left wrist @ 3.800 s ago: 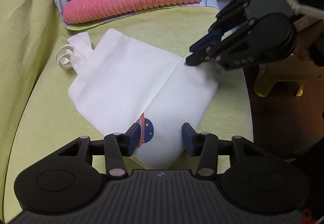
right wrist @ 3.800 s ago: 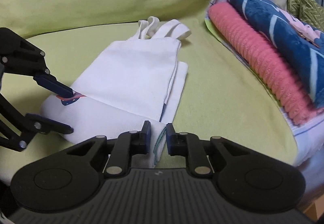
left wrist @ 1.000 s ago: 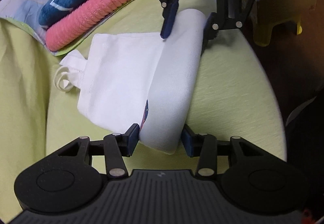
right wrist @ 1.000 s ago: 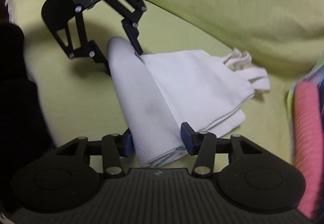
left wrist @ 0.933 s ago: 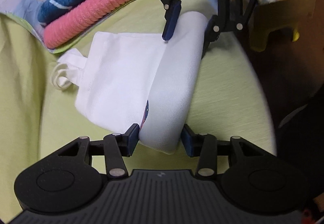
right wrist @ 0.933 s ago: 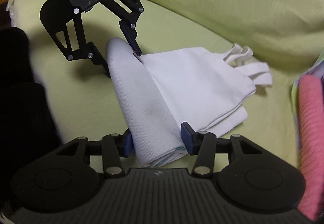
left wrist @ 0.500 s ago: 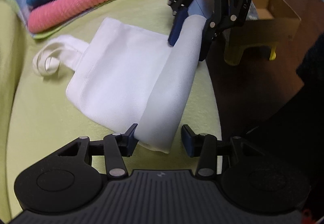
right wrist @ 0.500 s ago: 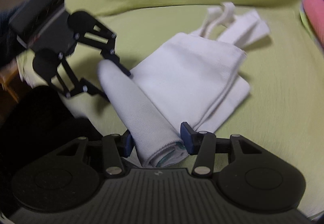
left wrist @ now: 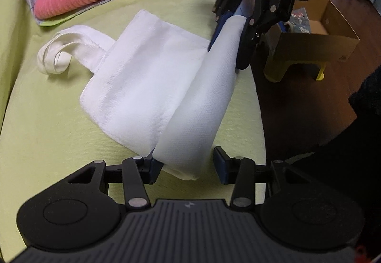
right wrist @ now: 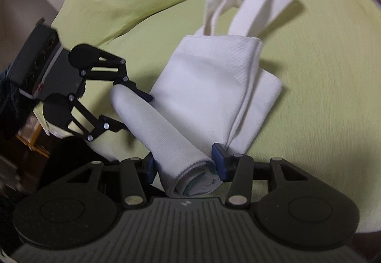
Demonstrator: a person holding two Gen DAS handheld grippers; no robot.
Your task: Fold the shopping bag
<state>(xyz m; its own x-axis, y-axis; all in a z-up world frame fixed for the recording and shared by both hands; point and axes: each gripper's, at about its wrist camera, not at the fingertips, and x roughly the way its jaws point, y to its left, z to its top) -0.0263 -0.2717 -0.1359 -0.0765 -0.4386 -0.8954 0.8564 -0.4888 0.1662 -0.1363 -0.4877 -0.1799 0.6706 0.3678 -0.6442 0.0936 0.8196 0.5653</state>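
Our left gripper [left wrist: 184, 165] and right gripper [right wrist: 183, 163] each cup one end of the bag [left wrist: 152, 72] roll, fingers wide (gripping nothing firmly); handles lie beyond.

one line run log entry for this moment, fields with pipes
stage: rolling bag up from bottom | left gripper: open, straddling one roll end | right gripper: open, straddling other end | shopping bag: partly rolled on green cushion | handles: flat, unrolled
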